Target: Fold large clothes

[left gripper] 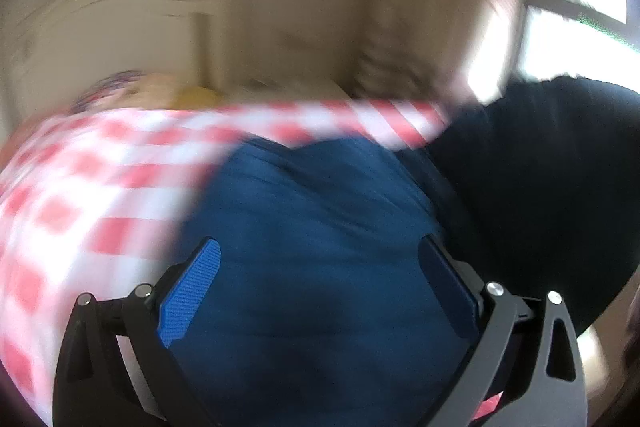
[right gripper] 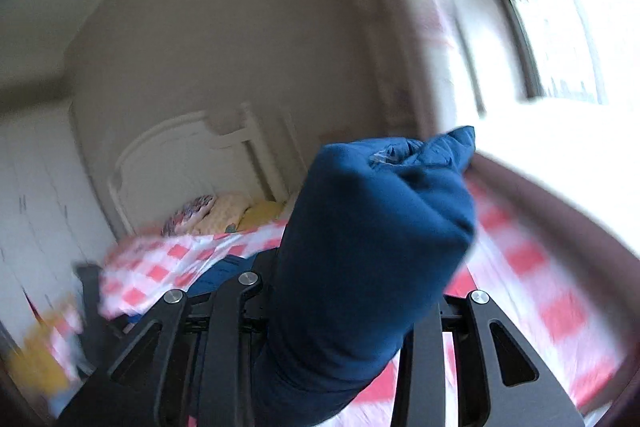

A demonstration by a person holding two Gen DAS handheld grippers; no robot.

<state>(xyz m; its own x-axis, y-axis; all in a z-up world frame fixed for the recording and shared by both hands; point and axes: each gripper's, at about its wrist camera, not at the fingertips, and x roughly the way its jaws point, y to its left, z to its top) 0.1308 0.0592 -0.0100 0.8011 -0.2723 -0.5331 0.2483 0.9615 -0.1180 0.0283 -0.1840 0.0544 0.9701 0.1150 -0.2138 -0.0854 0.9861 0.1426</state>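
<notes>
A dark blue garment lies on a bed with a red-and-white checked sheet. My left gripper is open just above the blue cloth, its blue pads spread wide with cloth showing between them. My right gripper is shut on a bunched part of the same blue garment, held up above the bed; the cloth hides its fingertips. Both views are blurred by motion.
A black cloth or clothed body is at the right of the left wrist view. A white headboard and pillows are at the bed's far end. A bright window is at the right, white cupboards at the left.
</notes>
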